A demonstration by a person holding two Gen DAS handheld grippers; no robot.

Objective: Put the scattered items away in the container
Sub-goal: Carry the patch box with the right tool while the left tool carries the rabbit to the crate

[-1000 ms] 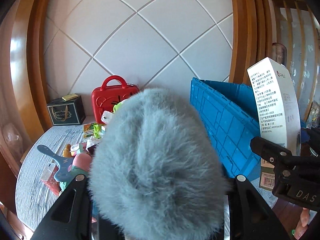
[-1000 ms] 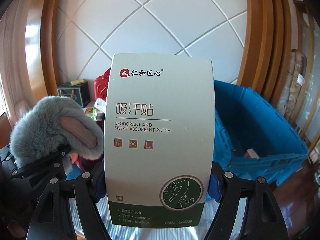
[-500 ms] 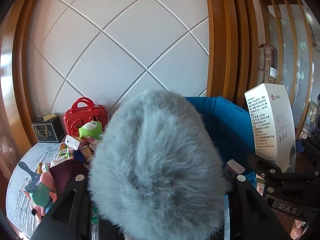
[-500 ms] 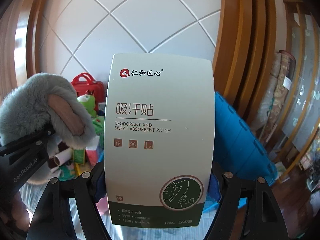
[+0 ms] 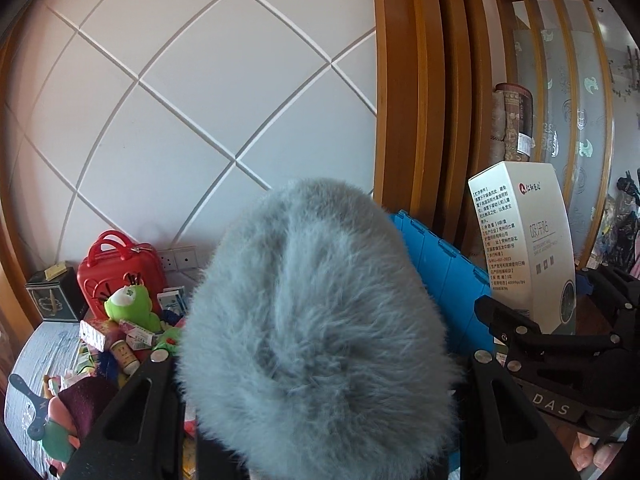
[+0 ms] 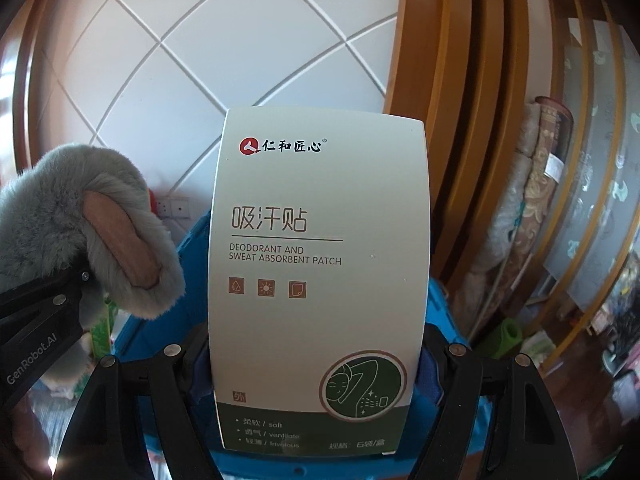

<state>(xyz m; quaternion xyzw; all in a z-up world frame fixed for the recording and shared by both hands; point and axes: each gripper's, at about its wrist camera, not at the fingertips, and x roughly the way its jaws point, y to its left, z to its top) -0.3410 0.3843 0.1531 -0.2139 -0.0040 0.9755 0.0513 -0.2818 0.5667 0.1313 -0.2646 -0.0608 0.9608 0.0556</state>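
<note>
Both held things are now brought nearer the blue crate (image 5: pixel 444 280); the soft plush toy (image 5: pixel 316 332) is squeezed by the left gripper (image 5: pixel 320 364), and the light, stiff box (image 6: pixel 320 280) is clamped at its sides by the right gripper (image 6: pixel 316 356).

Right gripper (image 6: pixel 316 364) gripping white patch box (image 6: pixel 320 272) upright.
Box is sitting clamped between both jaws. Blue container (image 6: pixel 440 304) is showing behind the jaws; left gripper (image 6: pixel 40 320) is holding grey plush toy (image 6: pixel 80 216) to their left.

Grey-blue plush toy (image 5: pixel 316 320), white-and-green box (image 6: pixel 316 280), blue crate (image 5: pixel 444 280), red case (image 5: pixel 120 272).
</note>
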